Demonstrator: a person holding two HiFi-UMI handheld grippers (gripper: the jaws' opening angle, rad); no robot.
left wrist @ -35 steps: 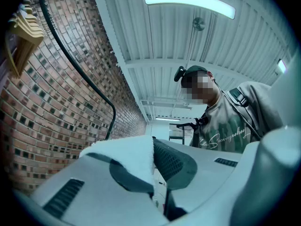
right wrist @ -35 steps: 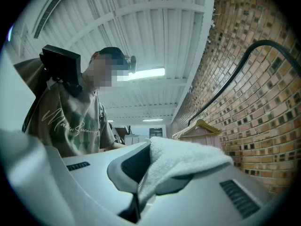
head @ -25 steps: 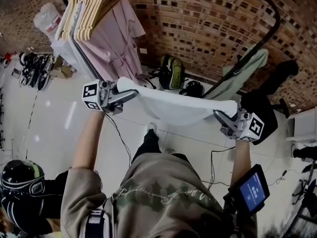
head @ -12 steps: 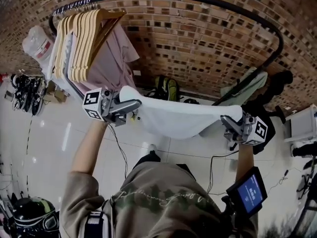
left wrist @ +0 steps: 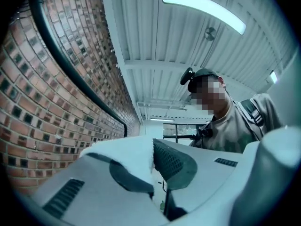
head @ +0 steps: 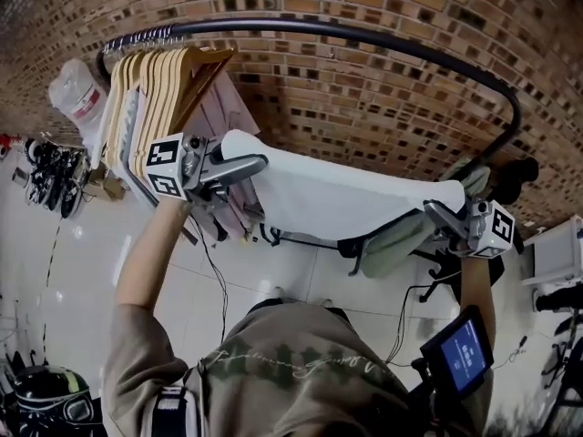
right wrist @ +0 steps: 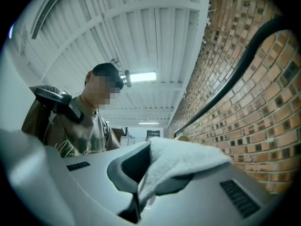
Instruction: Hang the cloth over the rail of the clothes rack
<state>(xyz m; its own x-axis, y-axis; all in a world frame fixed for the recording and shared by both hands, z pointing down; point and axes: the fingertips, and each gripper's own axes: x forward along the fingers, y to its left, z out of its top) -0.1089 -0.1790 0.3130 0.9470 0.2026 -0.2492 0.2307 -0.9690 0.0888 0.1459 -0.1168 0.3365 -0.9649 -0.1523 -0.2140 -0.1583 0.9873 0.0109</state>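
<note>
While the left gripper [head: 255, 164] and right gripper [head: 433, 210] clamp it, the cloth [head: 346, 198] stretches between.

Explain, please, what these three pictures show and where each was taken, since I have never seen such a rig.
A person, not a robot, holds a two-jaw gripper in each hand. The head view looks down from a camera on their head; the two round views come from cameras on the grippers. The left gripper and right gripper are each shut on one end of a white cloth, stretched between them before the rack's black rail, not yet over it. Wooden hangers hang at the rail's left end.
</note>
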